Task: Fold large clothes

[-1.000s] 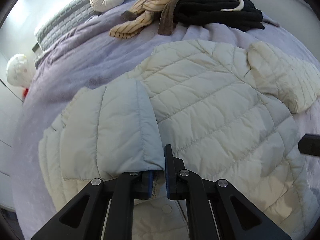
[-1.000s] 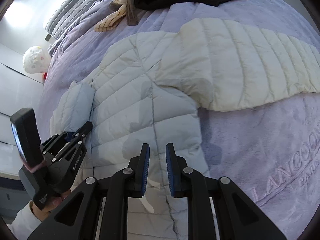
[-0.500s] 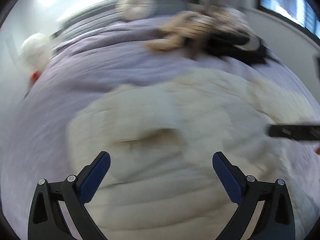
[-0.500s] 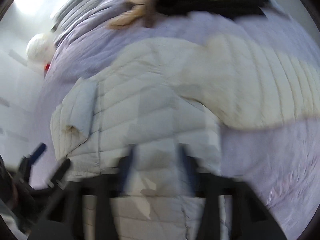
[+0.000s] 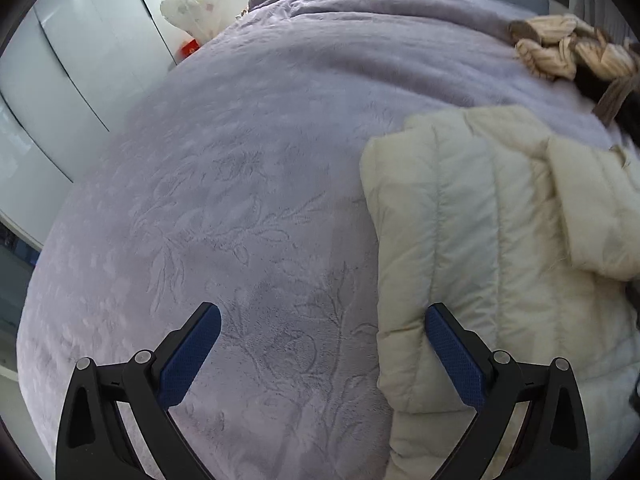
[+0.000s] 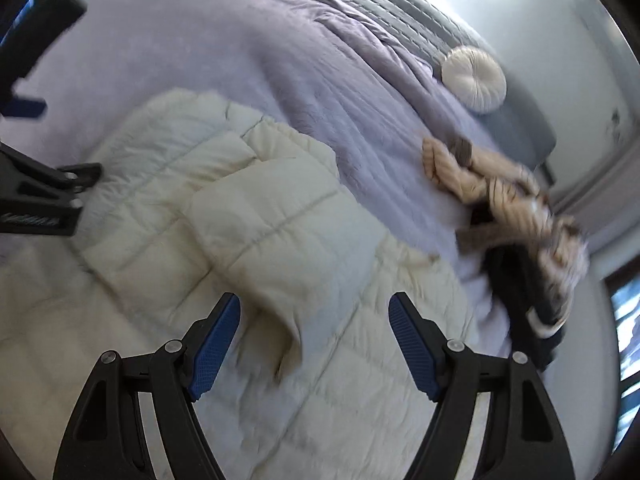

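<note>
The cream quilted puffer jacket [image 6: 224, 240] lies flat on the lilac bedspread [image 5: 240, 200] below me, partly folded. One padded sleeve [image 6: 276, 216] is laid across its body, and its side edge runs straight along the bedspread.

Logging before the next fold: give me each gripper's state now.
Left gripper: open, holding nothing, over the purple bedspread.
Right gripper: open, holding nothing, over the cream puffer jacket.
</note>
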Available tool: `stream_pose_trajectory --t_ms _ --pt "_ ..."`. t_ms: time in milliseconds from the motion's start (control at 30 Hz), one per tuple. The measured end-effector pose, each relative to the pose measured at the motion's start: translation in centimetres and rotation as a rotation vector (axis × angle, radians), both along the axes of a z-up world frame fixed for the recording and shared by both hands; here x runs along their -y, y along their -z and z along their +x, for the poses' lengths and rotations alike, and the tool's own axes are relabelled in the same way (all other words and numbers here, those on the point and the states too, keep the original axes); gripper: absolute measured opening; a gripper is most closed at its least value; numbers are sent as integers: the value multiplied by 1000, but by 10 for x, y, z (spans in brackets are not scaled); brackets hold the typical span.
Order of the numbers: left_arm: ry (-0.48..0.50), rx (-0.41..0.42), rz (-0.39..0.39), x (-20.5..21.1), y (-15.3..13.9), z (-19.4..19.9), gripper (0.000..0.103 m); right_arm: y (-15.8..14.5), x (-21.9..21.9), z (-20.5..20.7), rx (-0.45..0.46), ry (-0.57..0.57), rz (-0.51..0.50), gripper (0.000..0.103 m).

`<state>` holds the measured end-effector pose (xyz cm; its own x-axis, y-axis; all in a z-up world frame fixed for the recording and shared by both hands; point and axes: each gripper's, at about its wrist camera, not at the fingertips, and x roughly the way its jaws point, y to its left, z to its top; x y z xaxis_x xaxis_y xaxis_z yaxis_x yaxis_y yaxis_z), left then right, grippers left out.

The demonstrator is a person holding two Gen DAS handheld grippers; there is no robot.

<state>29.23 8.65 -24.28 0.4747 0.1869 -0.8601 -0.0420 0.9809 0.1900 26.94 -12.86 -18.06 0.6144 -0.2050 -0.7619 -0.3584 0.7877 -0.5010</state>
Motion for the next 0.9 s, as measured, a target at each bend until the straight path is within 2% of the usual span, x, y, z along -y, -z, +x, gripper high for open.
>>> stream_pose_trajectory --t_ms 67,100,133,167,200,267,333,433,467,567,667,733,800,900 --pt "-4 -4 6 2 5 3 102 6 -5 7 21 19 -34 78" --pt "-6 -8 0 1 6 3 102 9 -5 9 31 31 -51 74" --pt "-7 -9 -3 1 6 5 102 11 -4 10 40 42 -70 48" --pt "-7 -12 -5 0 6 6 102 13 -2 10 38 55 -73 9" --pt "-5 -15 -8 -1 7 7 102 11 3 10 33 80 -49 6" --pt "-3 -13 -14 -1 5 6 102 2 19 8 43 141 51 6" --pt "5 -12 -12 -2 4 7 102 -12 49 5 41 260 217 6" --pt "25 -14 -4 2 5 7 102 -17 107 -2 -26 497 565 6" --pt "31 -16 0 4 6 7 102 -13 129 -5 -59 586 707 6" --pt "37 -19 24 8 7 9 102 9 168 -15 -139 735 997 6" --pt "29 -25 21 7 8 11 102 30 188 -24 -202 818 1188 7" --pt "28 -28 22 6 9 11 102 36 199 -30 -213 867 1249 7" --pt "31 -29 25 6 8 11 102 34 209 -42 -195 923 1263 7" --pt "23 -26 16 4 3 12 102 18 221 -62 -103 983 1186 8"
